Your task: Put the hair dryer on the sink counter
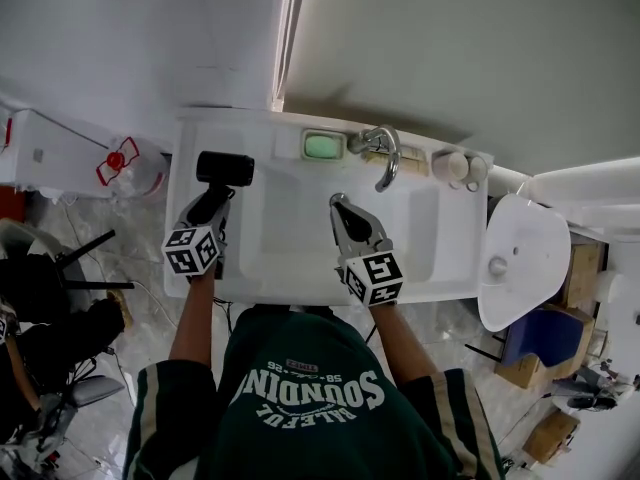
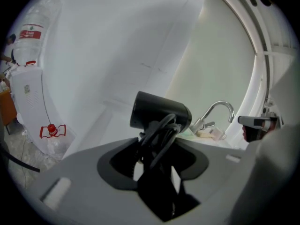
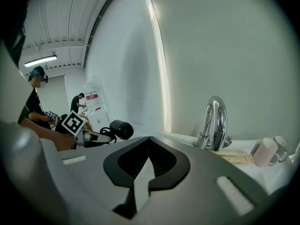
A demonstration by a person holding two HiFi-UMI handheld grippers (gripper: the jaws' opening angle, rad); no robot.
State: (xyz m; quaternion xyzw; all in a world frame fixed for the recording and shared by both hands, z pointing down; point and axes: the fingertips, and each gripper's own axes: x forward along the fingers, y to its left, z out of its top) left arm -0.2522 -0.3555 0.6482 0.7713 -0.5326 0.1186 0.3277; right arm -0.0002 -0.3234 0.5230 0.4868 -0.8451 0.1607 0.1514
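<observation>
While the left gripper (image 1: 209, 209) grips the hair dryer (image 1: 225, 168) by its cord-wrapped handle, jaws wide, the barrel beyond the fingers looks rigid and top-heavy; the right gripper (image 1: 342, 206) is closed, empty.

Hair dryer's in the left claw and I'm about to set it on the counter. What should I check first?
1. Left claw gripping the hair dryer by its cord-wrapped handle: ok.
2. Bare counter left of the basin, around the dryer: ok.
3. Dryer touching the counter: cannot tell.
4. Right claw shut, empty, apart from the dryer: ok.
5. Faucet and soap dish off to the side of the drop spot: ok.
</observation>
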